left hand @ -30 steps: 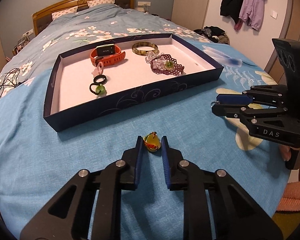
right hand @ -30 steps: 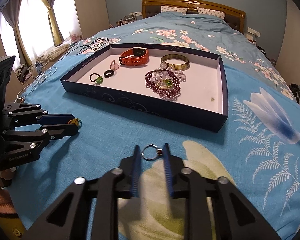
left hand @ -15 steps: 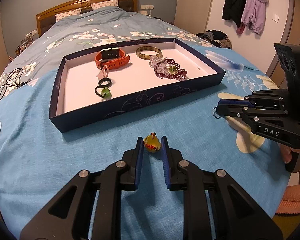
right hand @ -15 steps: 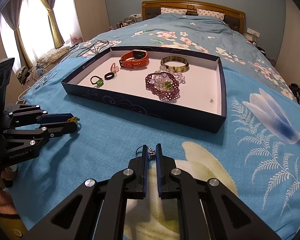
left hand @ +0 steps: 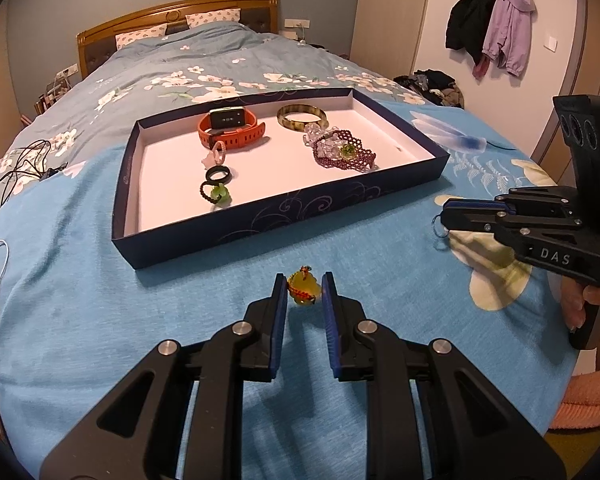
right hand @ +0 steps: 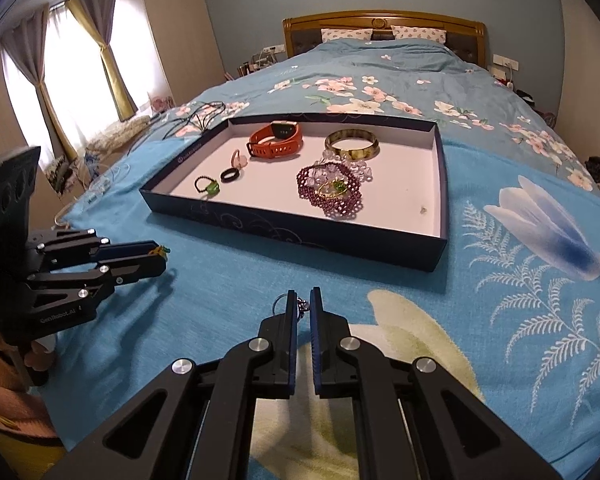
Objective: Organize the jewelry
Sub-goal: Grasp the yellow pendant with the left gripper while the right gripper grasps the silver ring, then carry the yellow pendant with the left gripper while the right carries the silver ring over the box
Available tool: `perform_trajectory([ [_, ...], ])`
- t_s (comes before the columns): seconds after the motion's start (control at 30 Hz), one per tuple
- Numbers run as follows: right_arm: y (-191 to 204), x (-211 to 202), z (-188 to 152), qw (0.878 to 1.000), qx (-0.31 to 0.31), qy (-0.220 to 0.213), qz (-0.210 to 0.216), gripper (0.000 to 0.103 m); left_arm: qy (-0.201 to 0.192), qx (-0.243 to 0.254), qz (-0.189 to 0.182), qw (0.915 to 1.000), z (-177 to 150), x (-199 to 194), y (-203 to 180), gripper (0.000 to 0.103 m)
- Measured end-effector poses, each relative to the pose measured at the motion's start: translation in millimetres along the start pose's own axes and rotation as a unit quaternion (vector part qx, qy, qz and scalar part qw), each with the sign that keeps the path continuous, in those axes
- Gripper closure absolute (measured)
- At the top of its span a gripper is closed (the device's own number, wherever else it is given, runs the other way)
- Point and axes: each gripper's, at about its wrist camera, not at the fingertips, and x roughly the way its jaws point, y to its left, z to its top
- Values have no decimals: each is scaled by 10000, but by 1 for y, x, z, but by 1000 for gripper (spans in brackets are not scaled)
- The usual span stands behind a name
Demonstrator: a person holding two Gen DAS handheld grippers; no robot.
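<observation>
On bedspread, near side of tray (left hand: 284,222): L gripper (left hand: 305,292) clamped on yellow pendant (left hand: 303,287), R gripper (right hand: 304,306) pinched on small metal ring (right hand: 281,303). Tray lies straight ahead of both — L nearer its ring end, R nearer bracelets (right hand: 332,190).

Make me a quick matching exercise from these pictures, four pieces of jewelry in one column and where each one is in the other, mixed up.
Things:
1. orange watch
2. yellow pendant
3. small metal ring
4. purple beaded bracelet

Places:
A. between the fingers of the left gripper, outside the box
B. in the box, far side, next to the amber bangle
C. in the box, just in front of the amber bangle
D. pinched in the right gripper, over the bedspread

Pairs: 1-B, 2-A, 3-D, 4-C
</observation>
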Motion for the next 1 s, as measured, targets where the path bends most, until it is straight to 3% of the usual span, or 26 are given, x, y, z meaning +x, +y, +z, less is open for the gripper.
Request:
perform_trajectory([
  [0.47,-3,-14,10,9987,177,-444,196,99,-288,-52,88,9995,7,-16,2,85],
  [1.0,-1,-22,18,9974,173,-646,259,99,-630,-37,239,9977,18,-33,1,85],
])
